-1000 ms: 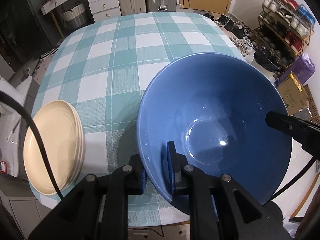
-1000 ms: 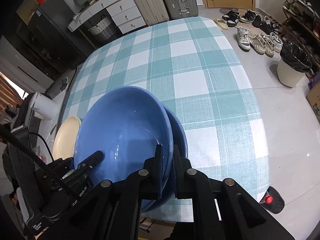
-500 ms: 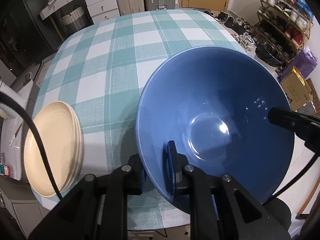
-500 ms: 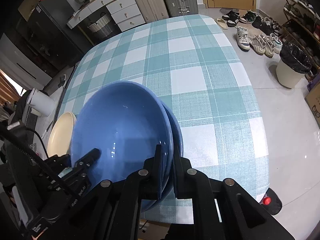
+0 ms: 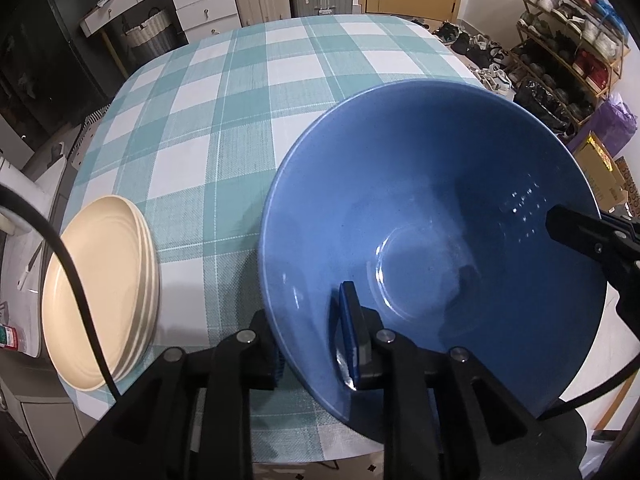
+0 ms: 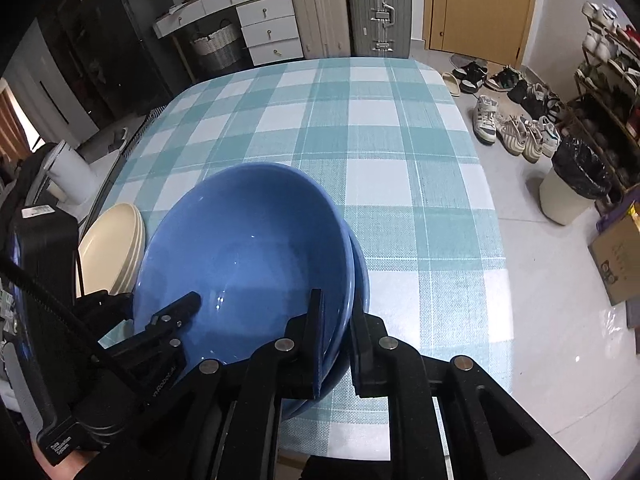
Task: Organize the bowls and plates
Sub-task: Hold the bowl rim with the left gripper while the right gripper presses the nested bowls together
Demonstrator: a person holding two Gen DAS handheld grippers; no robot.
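Grippers both clamp the stacked glossy blue ceramic bowls (image 6: 248, 248): left gripper (image 5: 310, 340) on the near rim, right gripper (image 6: 336, 344) opposite. Stack of cream round plates (image 5: 100, 292) sits just left of the bowls. Left gripper's white lettering is unreadable.

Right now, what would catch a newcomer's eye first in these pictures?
The big blue bowls, nested and gripped at the rim by both the left gripper and right gripper, fill the near table edge. Left of them sits a stack of cream plates on the teal checked tablecloth.

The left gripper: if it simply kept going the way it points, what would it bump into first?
The left gripper is already clamped on the blue bowl's rim, so it would drive into that bowl. Beyond lies the checked tablecloth; depth is uncertain.
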